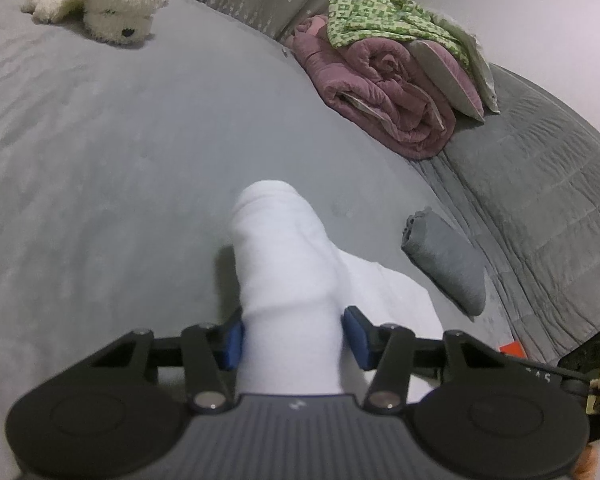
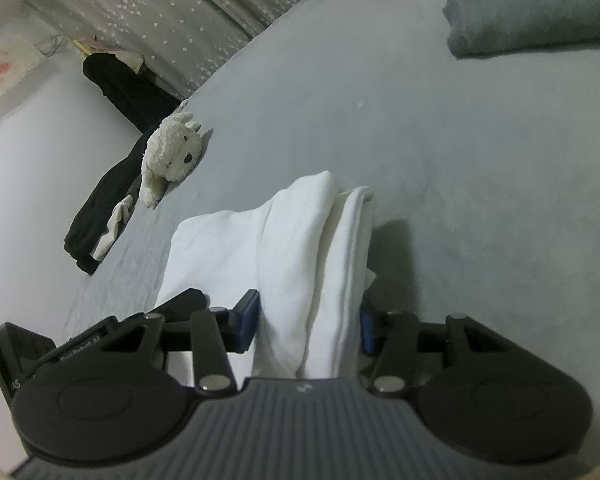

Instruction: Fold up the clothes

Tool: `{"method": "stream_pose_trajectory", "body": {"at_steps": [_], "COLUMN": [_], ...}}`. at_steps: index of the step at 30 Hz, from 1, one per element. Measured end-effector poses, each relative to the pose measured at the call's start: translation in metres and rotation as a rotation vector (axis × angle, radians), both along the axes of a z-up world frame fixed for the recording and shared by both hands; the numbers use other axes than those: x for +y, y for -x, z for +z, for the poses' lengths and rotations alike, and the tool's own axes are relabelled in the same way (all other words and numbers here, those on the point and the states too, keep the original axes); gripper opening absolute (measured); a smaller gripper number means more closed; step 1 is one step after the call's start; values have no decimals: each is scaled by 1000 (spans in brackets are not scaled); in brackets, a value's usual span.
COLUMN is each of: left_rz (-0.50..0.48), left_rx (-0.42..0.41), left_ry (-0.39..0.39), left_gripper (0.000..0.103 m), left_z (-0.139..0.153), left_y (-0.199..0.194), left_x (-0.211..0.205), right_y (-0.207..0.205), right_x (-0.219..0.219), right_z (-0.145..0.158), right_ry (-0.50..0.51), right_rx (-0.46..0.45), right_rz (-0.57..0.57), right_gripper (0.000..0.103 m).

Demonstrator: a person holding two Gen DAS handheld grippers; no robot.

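White cloth (image 1: pixel 288 264) is soft and light, and it hangs just over the grey bed (image 1: pixel 100 160), bunched up between both your tools. Your left gripper (image 1: pixel 293 338) has its blue pads squeezed on one thick fold, and your right gripper (image 2: pixel 309 326) is squeezed on another fold of it (image 2: pixel 300 248). It will flop and sag, I think, so hold it near an edge or corner, not by the fat middle.

White garment (image 1: pixel 292 264) bunched into a thick fold, lifted above the grey bed (image 1: pixel 100 160); layered edges hang in the right wrist view, one end draping down. Grey garment (image 1: pixel 446 258) lies folded on the bed, apart to the right.
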State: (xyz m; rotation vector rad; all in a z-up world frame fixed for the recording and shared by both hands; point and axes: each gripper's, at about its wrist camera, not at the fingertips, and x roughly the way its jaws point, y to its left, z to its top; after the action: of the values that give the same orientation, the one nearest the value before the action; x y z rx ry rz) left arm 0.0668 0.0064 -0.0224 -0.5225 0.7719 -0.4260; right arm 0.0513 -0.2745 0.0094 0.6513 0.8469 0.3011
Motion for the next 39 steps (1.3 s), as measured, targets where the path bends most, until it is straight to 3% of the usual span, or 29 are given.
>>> {"method": "stream_pose_trajectory", "body": {"at_steps": [22, 39], "left_rz": [7, -6], "left_rx": [-106, -158], "left_ry": [28, 65], "left_gripper": [47, 46], "left_z": [50, 96], "left_y": [29, -18], "left_x": [-19, -64], "right_y": [29, -8], "right_x": [-11, -45], "right_z": [42, 81], "right_ry": [-35, -47], "right_rx": [-122, -218], "right_rz": [-53, -106], "right_gripper": [50, 50]}}
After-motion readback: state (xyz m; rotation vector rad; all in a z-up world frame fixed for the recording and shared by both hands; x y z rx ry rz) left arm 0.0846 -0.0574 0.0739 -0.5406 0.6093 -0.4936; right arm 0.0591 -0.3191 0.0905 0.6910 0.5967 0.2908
